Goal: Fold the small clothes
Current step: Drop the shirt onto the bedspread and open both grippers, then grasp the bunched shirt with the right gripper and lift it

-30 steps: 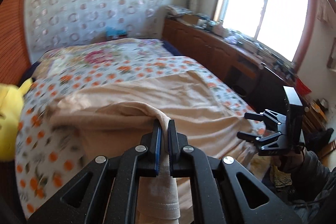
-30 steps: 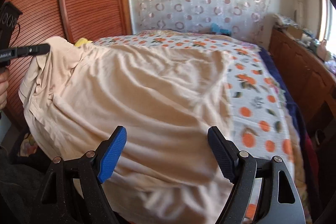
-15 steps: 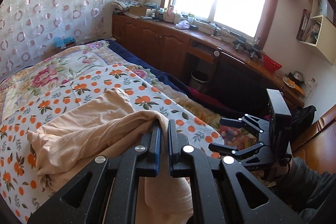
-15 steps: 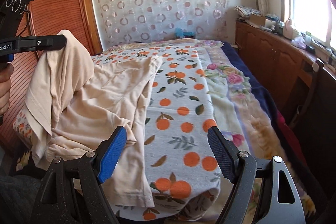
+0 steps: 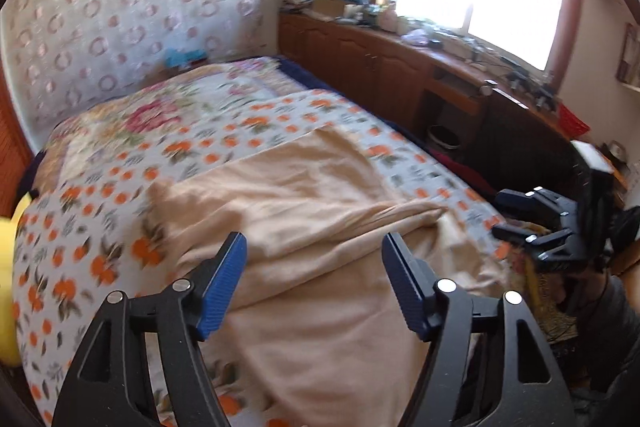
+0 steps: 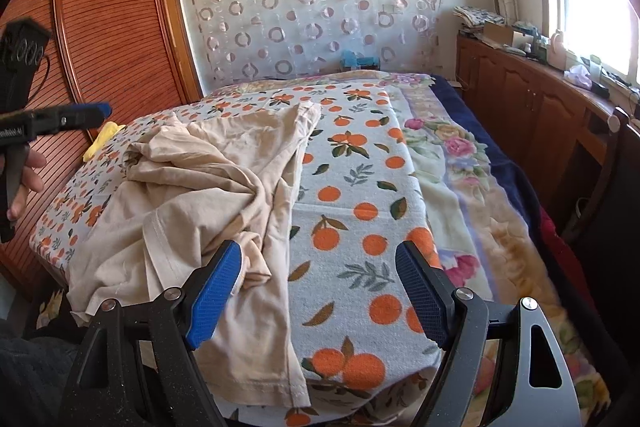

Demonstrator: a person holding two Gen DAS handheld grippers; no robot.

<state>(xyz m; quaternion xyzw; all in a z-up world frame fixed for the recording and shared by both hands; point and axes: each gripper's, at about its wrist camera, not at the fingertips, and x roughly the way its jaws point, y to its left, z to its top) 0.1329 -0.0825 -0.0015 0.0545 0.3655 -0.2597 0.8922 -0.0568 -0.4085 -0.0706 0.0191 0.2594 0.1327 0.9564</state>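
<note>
Beige T-shirt point(image 6: 208, 195) lay crumpled, soft cotton, on orange-print bedspread point(image 6: 360, 187) of bed. Left tongs point(image 5: 314, 263) had just been opening, nothing between jaws; right tongs point(image 6: 318, 283) gaped empty. Louvred wooden wardrobe point(image 6: 108, 39) behind.

Soft cloth, hard plastic

Your beige garment point(image 6: 208, 187) is matt, creased cloth; the gripper pads point(image 6: 214, 287) are ribbed blue plastic; the wardrobe point(image 6: 116, 39) is slatted wood.

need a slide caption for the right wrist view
Open right claw over a rumpled beige garment lying on the orange-print bedspread, left claw at the far edge.
</note>
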